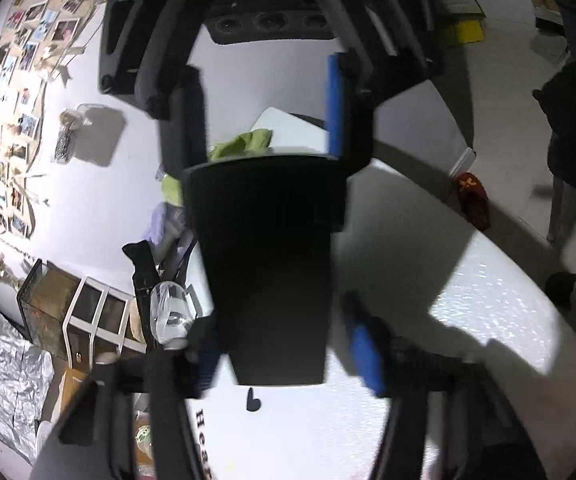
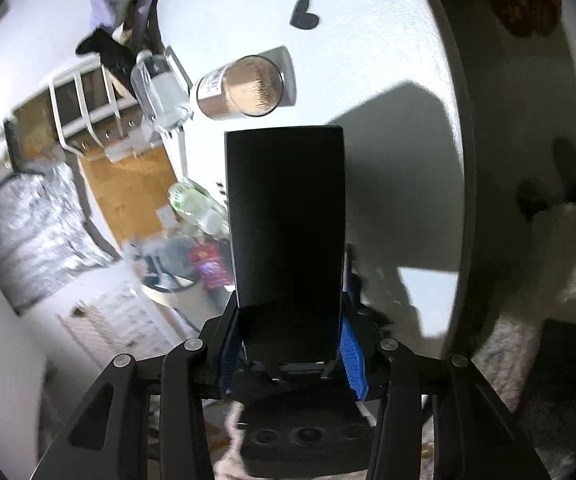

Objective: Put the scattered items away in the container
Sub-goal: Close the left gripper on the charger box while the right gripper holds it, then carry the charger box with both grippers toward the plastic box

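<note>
A long black box-like container (image 1: 266, 264) hangs above the round white table (image 1: 468, 320). Both grippers clamp it, one at each end. My left gripper (image 1: 288, 360) pinches its near end between blue pads. In that view my right gripper (image 1: 268, 108) faces me and grips the far end. In the right wrist view the same container (image 2: 286, 220) runs forward from my right gripper (image 2: 288, 352), whose blue pads (image 2: 351, 354) press its sides. A clear jar of toothpicks (image 2: 244, 88) lies on its side on the table beyond the container. An empty clear glass jar (image 2: 160, 92) lies at the table's left edge.
A black heart sticker (image 2: 304, 14) marks the table. Green cloth (image 1: 244, 144) and purple cloth (image 1: 164, 224) sit past the table's edge. A white rack (image 2: 84, 108), a cardboard box (image 2: 128, 192), a green bottle (image 2: 192, 200) and silver sheeting (image 2: 28, 232) are on the floor.
</note>
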`<action>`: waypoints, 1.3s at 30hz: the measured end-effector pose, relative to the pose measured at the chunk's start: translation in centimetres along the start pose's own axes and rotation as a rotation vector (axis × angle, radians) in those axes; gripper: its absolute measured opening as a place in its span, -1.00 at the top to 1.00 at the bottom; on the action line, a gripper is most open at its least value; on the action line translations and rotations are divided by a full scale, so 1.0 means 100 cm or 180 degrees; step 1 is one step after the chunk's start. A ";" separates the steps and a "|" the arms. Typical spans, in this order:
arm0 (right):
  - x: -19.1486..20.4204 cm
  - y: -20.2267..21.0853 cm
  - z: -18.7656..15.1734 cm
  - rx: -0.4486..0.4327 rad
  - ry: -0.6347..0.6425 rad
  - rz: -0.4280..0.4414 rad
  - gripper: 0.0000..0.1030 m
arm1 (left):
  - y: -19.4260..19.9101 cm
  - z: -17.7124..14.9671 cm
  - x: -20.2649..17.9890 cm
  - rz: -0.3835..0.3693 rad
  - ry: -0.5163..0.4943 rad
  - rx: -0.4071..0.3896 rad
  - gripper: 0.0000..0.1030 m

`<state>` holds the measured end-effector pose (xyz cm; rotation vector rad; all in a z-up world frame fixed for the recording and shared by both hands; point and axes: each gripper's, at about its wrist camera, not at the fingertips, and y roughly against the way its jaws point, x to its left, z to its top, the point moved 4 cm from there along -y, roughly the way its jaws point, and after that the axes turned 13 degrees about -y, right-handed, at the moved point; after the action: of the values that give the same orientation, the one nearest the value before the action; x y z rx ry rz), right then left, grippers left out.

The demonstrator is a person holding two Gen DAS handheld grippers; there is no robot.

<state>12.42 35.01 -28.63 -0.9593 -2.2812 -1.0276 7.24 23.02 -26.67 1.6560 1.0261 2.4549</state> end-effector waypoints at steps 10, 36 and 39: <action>0.042 0.013 -0.017 -0.0260 0.1126 -0.0689 -0.46 | 0.010 -0.007 0.026 -0.0256 0.0387 0.0079 0.17; -0.016 -0.038 -0.196 -0.1109 0.9682 -0.3436 -0.38 | 0.094 -0.046 0.050 -0.0197 0.0277 -0.0028 0.17; -0.006 -0.046 -0.204 -0.1053 0.9756 -0.3451 0.06 | 0.102 -0.056 0.056 -0.0110 0.0317 0.0064 0.17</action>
<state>11.81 16.71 -18.53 1.4420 0.4376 -1.0705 3.61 14.12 -18.02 1.5217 1.0839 2.5361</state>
